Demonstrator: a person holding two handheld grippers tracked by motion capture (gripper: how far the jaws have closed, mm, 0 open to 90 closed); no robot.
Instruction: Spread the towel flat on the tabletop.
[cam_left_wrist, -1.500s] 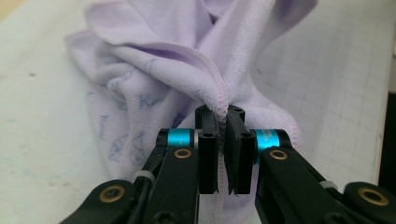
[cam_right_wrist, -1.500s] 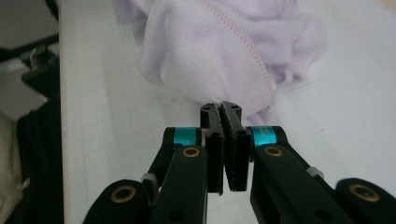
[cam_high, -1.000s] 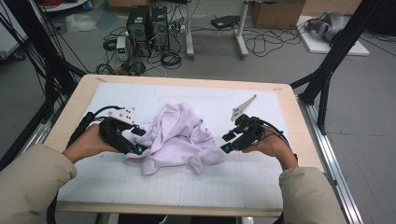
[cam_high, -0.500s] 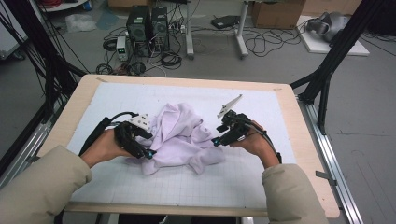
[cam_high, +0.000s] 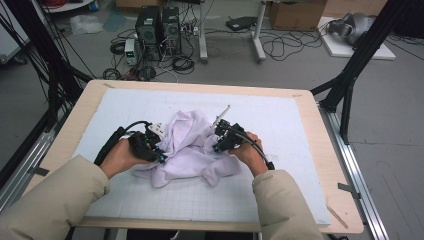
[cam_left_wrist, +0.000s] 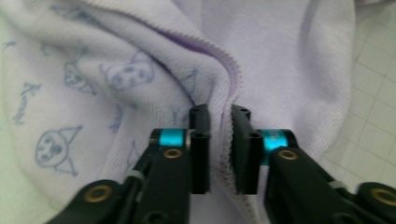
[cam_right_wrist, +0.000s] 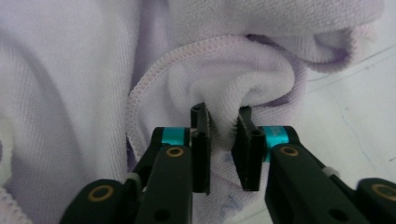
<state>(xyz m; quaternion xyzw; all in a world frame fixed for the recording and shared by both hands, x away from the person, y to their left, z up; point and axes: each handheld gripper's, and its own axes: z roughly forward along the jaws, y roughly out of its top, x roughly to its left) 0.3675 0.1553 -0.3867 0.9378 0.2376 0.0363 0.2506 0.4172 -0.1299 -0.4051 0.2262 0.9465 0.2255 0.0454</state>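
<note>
A crumpled pale lilac garment (cam_high: 192, 150) with small blue cartoon prints lies in the middle of the white gridded mat (cam_high: 300, 130). My left gripper (cam_high: 156, 152) sits at its left edge; its jaws have just been closing and now pinch a stitched hem fold of the garment (cam_left_wrist: 140, 74), with my left gripper (cam_left_wrist: 219, 119) shut on it. My right gripper (cam_high: 219, 145) is at the cloth's right side; its jaws have just been closing too, and my right gripper (cam_right_wrist: 223, 120) clamps a rolled fold of the garment (cam_right_wrist: 224, 79).
The mat covers a wooden table (cam_high: 330, 165) with bare edges at the right and left. Black frame struts (cam_high: 350, 75) stand off the right side. Computers and cables (cam_high: 160, 30) lie on the floor beyond the far edge.
Both hands have moved inward onto the garment, the right one farther toward the middle. Both grippers, open earlier, have shut on folds of the cloth.
</note>
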